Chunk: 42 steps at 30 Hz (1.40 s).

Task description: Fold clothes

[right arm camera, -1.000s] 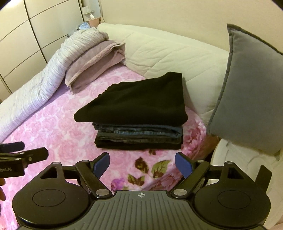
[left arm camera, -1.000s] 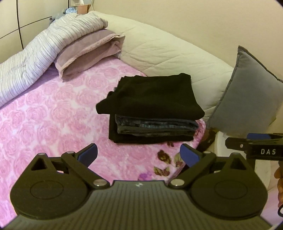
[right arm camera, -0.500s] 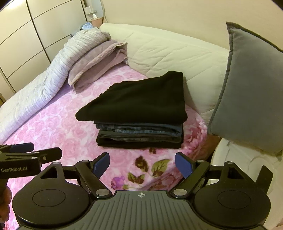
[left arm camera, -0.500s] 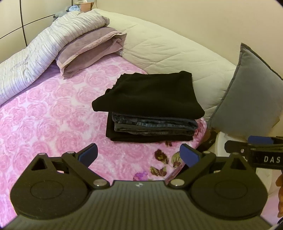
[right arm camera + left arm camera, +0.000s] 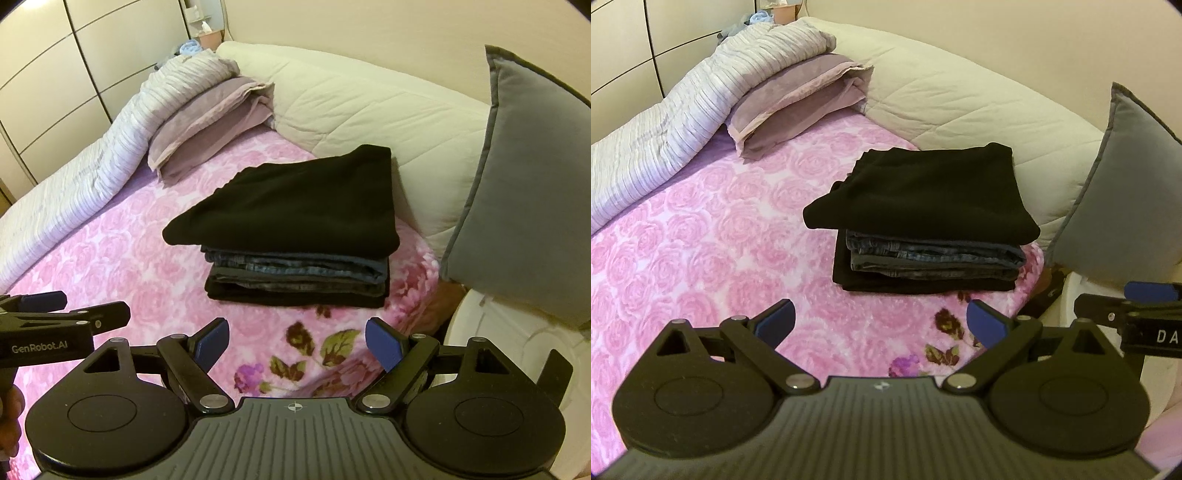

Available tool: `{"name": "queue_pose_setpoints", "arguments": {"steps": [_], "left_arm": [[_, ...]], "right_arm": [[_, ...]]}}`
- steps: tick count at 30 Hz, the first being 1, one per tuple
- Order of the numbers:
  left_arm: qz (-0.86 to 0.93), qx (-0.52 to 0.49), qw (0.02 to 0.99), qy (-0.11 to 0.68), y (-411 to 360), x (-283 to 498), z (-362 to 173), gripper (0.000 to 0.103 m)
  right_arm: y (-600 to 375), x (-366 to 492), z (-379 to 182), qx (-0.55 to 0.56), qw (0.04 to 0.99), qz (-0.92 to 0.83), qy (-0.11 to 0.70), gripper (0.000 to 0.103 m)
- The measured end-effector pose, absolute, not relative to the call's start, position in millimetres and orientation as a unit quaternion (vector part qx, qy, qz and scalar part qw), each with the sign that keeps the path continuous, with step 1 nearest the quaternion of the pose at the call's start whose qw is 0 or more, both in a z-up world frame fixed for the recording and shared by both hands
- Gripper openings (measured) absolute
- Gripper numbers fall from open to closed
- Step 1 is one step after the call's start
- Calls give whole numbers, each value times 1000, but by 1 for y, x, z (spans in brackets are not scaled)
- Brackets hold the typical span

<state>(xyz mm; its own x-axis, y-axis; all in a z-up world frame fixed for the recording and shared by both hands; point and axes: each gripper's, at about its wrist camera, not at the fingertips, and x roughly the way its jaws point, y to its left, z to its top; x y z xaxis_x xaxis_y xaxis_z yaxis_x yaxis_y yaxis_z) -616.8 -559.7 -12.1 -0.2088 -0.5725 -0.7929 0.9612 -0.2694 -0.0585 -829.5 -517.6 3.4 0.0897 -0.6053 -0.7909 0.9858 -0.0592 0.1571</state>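
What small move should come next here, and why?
Probably just draw both grippers back. The left gripper and right gripper are open and hold nothing, and the black garment already lies folded atop the jeans; no unfolded clothing shows on the pink blanket.

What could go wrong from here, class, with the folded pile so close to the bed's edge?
1. The stack of clothes sits near the corner of the pink blanket; a nudge might tip it off.
2. The black top garment overhangs the jeans, so it may slide.
3. Both tongs, left and right, are open and empty, close together; they might collide.
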Motion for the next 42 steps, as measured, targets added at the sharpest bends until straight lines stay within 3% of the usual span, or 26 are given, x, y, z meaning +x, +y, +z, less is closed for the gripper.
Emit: {"name": "queue_pose_setpoints", "arguments": {"steps": [42], "left_arm": [[-709, 362, 543, 267, -554, -636, -14, 96]], "right_arm": [[-514, -836, 2, 375, 640, -620, 256, 84]]}}
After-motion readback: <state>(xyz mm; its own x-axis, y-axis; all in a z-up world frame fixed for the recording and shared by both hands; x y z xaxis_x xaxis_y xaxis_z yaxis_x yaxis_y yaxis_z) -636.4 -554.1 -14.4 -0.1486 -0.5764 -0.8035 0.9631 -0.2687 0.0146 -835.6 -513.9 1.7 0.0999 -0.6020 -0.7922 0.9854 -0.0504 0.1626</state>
